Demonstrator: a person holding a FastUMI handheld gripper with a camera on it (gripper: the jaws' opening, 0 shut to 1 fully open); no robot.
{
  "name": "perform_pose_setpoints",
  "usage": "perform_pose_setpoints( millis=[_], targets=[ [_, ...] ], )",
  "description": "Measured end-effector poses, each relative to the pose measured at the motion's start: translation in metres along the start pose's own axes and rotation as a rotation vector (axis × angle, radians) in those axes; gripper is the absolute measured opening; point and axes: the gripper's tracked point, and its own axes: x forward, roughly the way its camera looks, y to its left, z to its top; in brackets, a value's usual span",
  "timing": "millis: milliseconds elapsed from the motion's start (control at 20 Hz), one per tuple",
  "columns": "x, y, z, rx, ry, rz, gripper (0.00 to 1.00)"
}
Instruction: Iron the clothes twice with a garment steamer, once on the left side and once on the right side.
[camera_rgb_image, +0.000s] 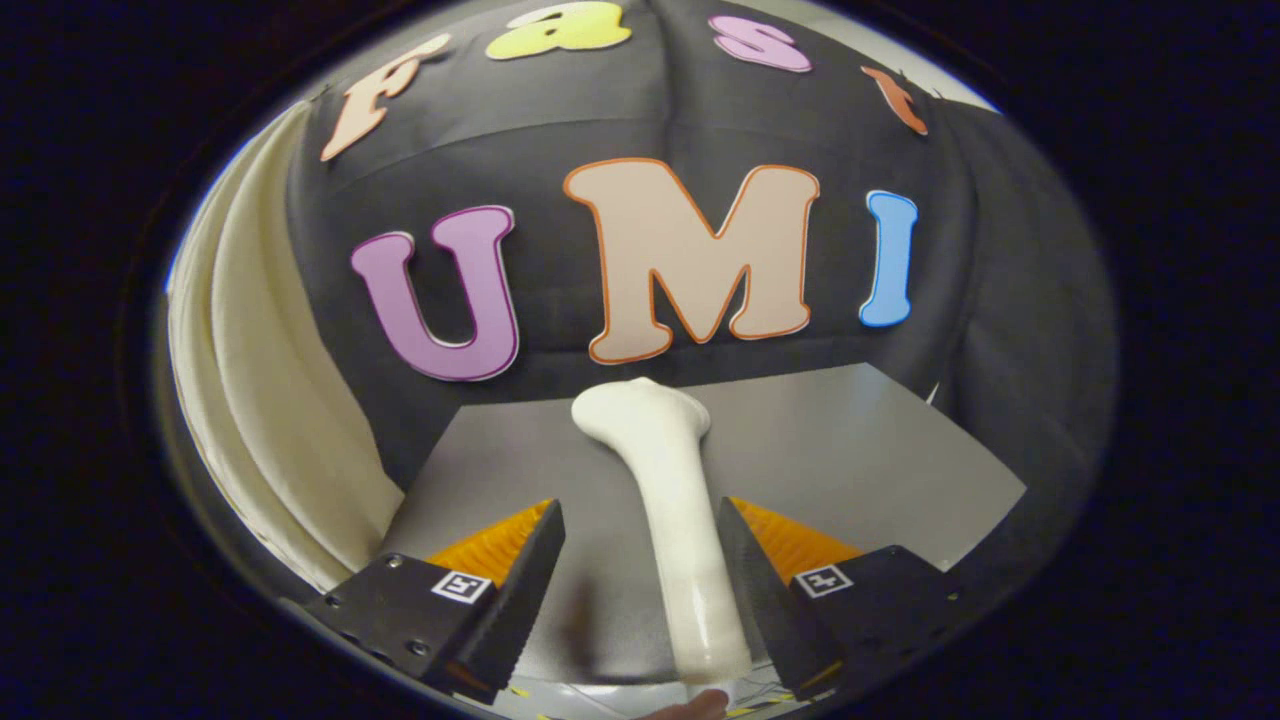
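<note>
Gripper (640, 585): jaws stand apart at moderate width. A glossy white plastic garment steamer (672, 480) with a long handle lies between them, hard against the right finger; a clear gap separates it from the left finger, so it is not clamped on both sides. Its broader head points away, beyond the fingertips, over a flat grey table (880, 450). A cream-coloured cloth garment (255, 400) hangs well off to the left, against the booth wall.

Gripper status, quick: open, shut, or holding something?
Tongs: open, not clamped. The white garment steamer stands between the fingers, against the right one, with a clear gap to the left one.
</note>
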Motion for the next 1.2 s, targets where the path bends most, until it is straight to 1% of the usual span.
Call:
perform_pose_setpoints(
  millis=[50,200,250,300,400,450,550,600,650,700,750,850,950,1200],
  targets=[
    [0.01,-0.001,-0.002,0.013,0.026,-0.006,0.88],
    [0.033,-0.012,-0.017,-0.02,0.153,-0.058,0.73],
    [0.037,-0.016,-0.02,-0.038,0.171,-0.078,0.66],
    [0.039,-0.018,-0.021,-0.056,0.181,-0.093,0.63],
    [0.039,-0.019,-0.018,-0.05,0.169,-0.105,0.53],
    [0.041,-0.02,-0.015,-0.051,0.153,-0.111,0.52],
    [0.042,-0.03,-0.012,-0.058,0.115,-0.151,0.48],
    [0.039,-0.033,-0.013,-0.061,0.122,-0.168,0.46],
    [0.036,-0.033,-0.008,-0.07,0.1,-0.173,0.41],
    [0.031,-0.035,-0.005,-0.063,0.077,-0.18,0.39],
    [0.021,-0.035,0.004,-0.031,0.03,-0.179,0.36],
    [-0.003,-0.034,0.02,0.023,-0.064,-0.177,0.35],
    [-0.032,-0.032,0.016,0.062,-0.089,-0.177,0.33],
    [-0.103,-0.005,-0.005,0.024,-0.141,-0.193,0.33]
  ],
)
